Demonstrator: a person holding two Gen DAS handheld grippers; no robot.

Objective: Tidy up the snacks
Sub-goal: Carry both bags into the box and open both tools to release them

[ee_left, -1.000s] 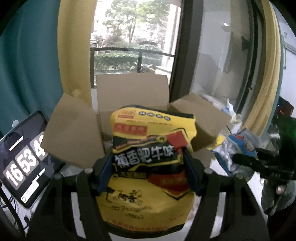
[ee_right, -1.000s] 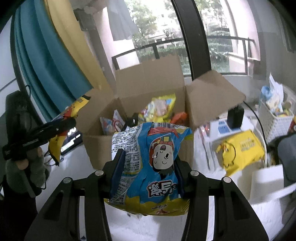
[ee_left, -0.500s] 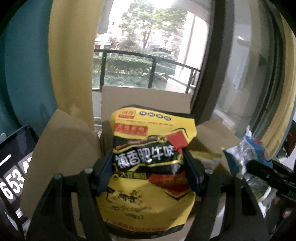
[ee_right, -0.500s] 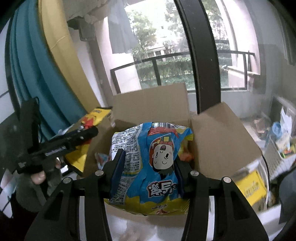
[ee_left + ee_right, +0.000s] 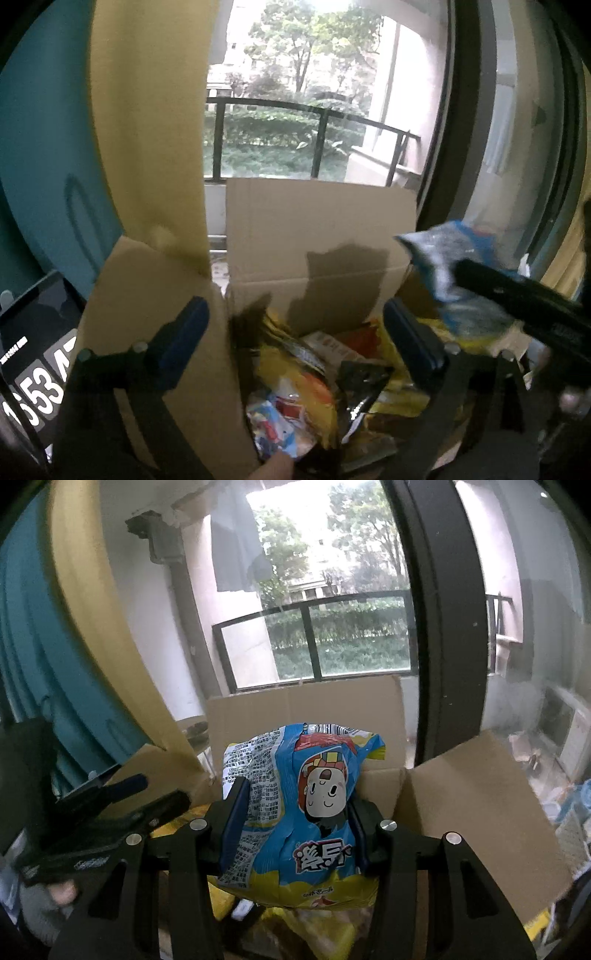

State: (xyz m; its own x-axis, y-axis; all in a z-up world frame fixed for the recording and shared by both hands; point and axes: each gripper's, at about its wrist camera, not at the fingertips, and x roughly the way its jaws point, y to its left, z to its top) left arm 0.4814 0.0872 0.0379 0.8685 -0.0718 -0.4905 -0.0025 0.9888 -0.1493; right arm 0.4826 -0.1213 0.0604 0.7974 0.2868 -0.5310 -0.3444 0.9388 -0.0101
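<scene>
The step in hand looks like the drop into the cardboard box (image 5: 321, 258): the left gripper (image 5: 295, 339) hangs over the open top with its blue-padded fingers (image 5: 184, 332) spread wide and nothing between them; below it, inside the box, lies a loose heap of snack packets (image 5: 314, 384) in yellow, orange and black. The right gripper (image 5: 291, 827) is clamped on the blue snack bag (image 5: 303, 812), held upright just over the near edge of the box (image 5: 461, 812); the same bag shows at the right of the left view, above the box's right side.

By my reading, the next move is the right gripper's: carry the bag a little farther over the opening, lower it, then part the fingers so it falls among the others; the left gripper should draw back toward the near side so the two do not meet.

The box is plain brown corrugated board, flaps standing open at left, far and right (stiff, but a flap could catch a passing bag); the bag is glossy printed film, puffed and creased, with a cartoon face, and probably yields under the pads; the packets below are crinkled foil and plastic, lying at every angle.
</scene>
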